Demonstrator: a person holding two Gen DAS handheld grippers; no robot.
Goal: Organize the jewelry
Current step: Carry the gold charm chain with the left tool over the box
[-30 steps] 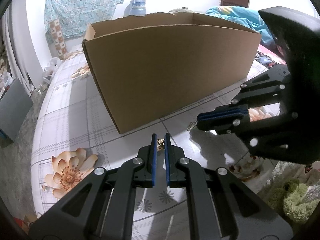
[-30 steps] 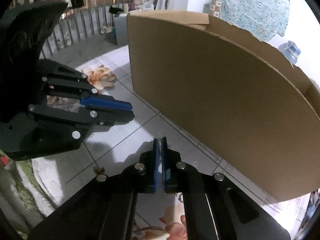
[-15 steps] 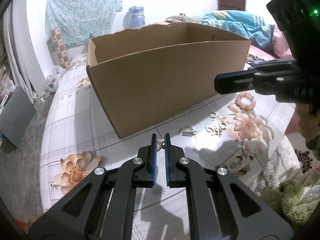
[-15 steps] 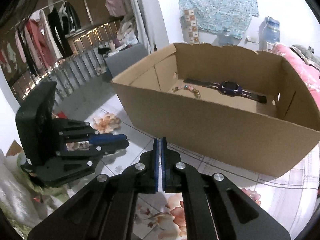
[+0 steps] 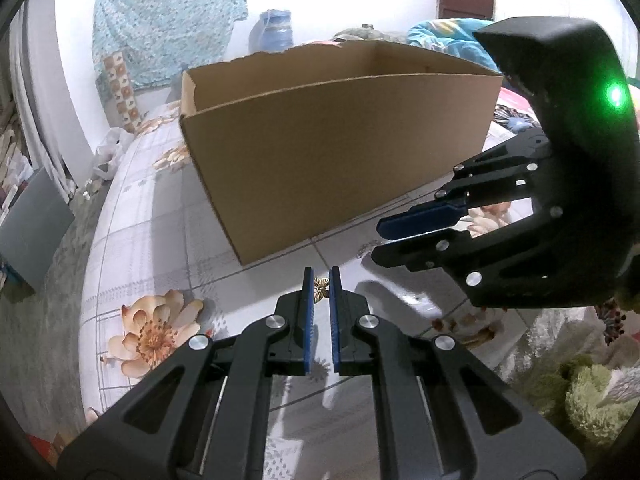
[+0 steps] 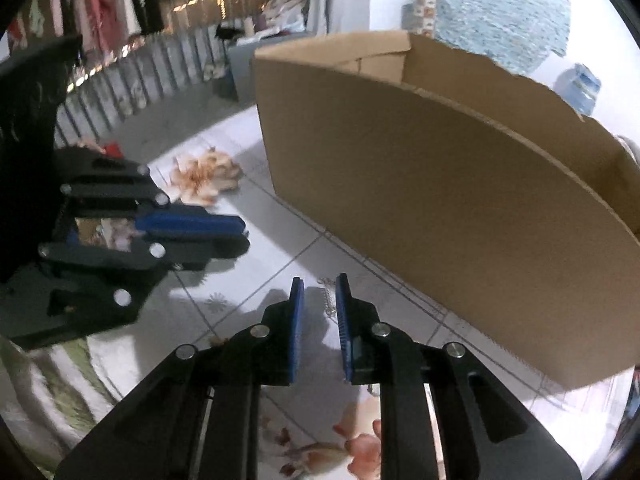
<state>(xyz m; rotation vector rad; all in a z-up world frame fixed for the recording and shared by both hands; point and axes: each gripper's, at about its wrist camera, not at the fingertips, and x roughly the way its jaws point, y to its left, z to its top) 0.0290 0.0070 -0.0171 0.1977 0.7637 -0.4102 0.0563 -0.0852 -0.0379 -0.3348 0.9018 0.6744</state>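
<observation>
Right gripper back low over floral cloth, jaws just parting; left gripper clamping butterfly charm.

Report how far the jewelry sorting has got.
Done: cannot tell; the cardboard box hides its inside. In hand: the left gripper pinches a gold butterfly piece. Left: the right gripper, jaws just opening, hangs over a silver chain on the sheet.

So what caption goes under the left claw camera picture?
Left claw pinching a tiny gold butterfly charm beside the cardboard box, right claw close by.
</observation>
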